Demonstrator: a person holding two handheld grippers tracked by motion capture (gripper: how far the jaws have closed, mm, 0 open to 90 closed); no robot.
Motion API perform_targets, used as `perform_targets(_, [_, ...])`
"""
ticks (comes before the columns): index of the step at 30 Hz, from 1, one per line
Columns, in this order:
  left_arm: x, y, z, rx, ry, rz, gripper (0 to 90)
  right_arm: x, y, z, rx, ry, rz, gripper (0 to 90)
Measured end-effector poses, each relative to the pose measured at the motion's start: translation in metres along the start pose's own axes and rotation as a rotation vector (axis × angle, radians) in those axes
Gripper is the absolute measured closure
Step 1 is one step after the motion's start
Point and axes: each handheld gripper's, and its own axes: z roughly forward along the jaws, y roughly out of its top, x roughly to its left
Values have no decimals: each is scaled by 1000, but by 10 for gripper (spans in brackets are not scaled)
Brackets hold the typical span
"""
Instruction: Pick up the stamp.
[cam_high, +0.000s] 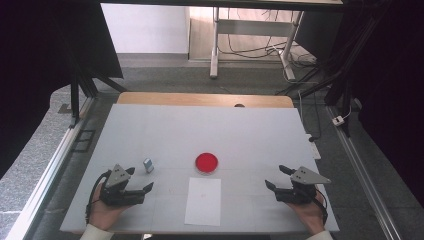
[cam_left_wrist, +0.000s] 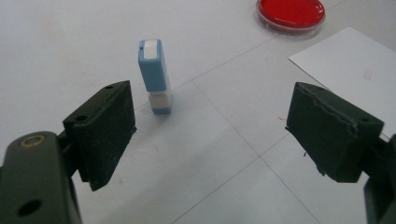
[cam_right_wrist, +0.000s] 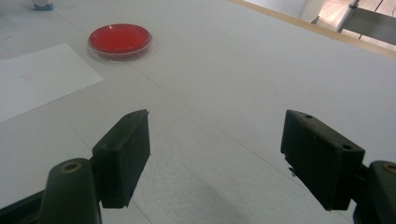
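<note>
A small blue and white box (cam_high: 148, 165) (cam_left_wrist: 155, 79) stands upright on the white table (cam_high: 210, 130), just beyond my left gripper (cam_high: 140, 179) (cam_left_wrist: 210, 121). That gripper rests near the front left edge, open, with nothing between its jaws. A round dish with red contents (cam_high: 206, 162) (cam_left_wrist: 290, 14) (cam_right_wrist: 120, 39) sits at mid-table. A white sheet of paper (cam_high: 203, 201) (cam_left_wrist: 355, 60) (cam_right_wrist: 37, 84) lies flat in front of it. My right gripper (cam_high: 276, 177) (cam_right_wrist: 215, 135) sits at the front right, open and empty, with its jaws towards the dish.
A wooden strip (cam_high: 205, 99) runs along the table's far edge. Beyond it are grey floor, a white desk frame (cam_high: 215, 45) and loose cables (cam_high: 250, 50). Black stands (cam_high: 80, 85) flank the table on both sides.
</note>
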Motion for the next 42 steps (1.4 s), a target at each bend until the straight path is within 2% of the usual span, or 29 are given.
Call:
perform_targets(8, [0,15,-7,-7,-21,12,162,3,1,-1,-10,3,-1,247])
perform_targets(17, [10,27,-4,-9,-4,5,164,4,0,1,7,-1,-8,248])
perform_targets(24, [20,41,3,13,-25,11,177,5,-2,1,21,-9,-2,250])
perform_targets(31, [30,48,11,46,-26,13,179,5,-2,3,24,-7,-6,254])
perform_targets(37, [42,58,28,66,-30,7,200,6,-2,5,32,-5,-1,257])
perform_targets(40, [45,58,34,73,-29,-4,214,5,-3,5,31,-1,2,259])
perform_targets(42, [46,55,39,98,-32,-7,220,5,-3,4,35,-3,3,259])
